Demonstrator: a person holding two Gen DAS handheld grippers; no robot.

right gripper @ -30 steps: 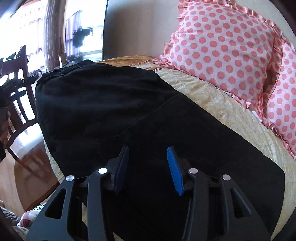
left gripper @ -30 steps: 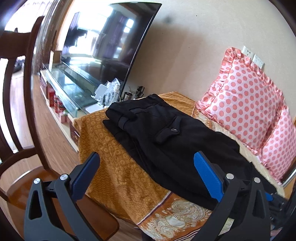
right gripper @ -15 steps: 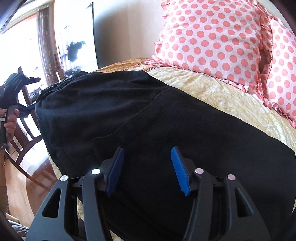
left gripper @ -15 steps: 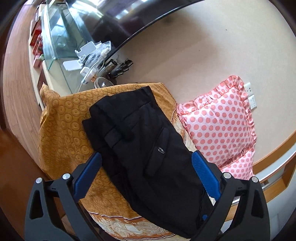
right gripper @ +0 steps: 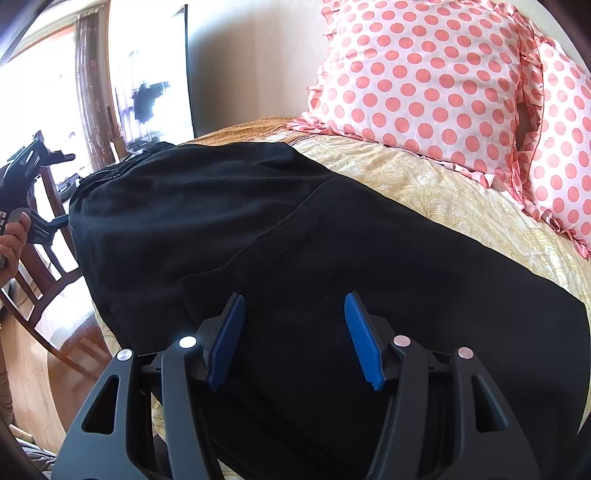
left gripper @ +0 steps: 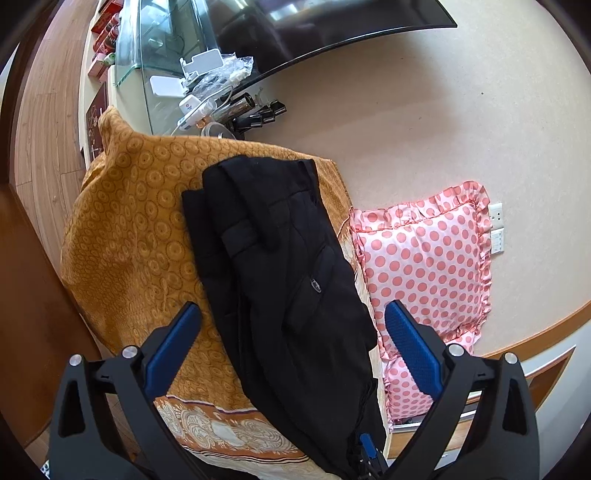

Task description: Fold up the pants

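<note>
Black pants (left gripper: 280, 266) lie lengthwise on the orange-and-cream bed cover (left gripper: 136, 229), folded in half with the waistband at the far end and a back pocket on top. My left gripper (left gripper: 291, 328) is open and empty, held high above the pants. In the right wrist view the pants (right gripper: 295, 229) fill the foreground. My right gripper (right gripper: 293, 317) is open and empty, low over the leg end of the pants. The left gripper (right gripper: 33, 166) shows at that view's far left in a hand.
Two pink polka-dot pillows (left gripper: 424, 266) lean on the wall to the right of the pants, also in the right wrist view (right gripper: 424, 81). A TV (left gripper: 314, 22) and a glass stand with clutter (left gripper: 199, 85) sit beyond the bed. A wooden chair (right gripper: 40, 258) stands at the bed's left.
My left gripper rose and tilted down, so it now looks over the pants from above. My right gripper opened a little wider and stayed over the leg end.
</note>
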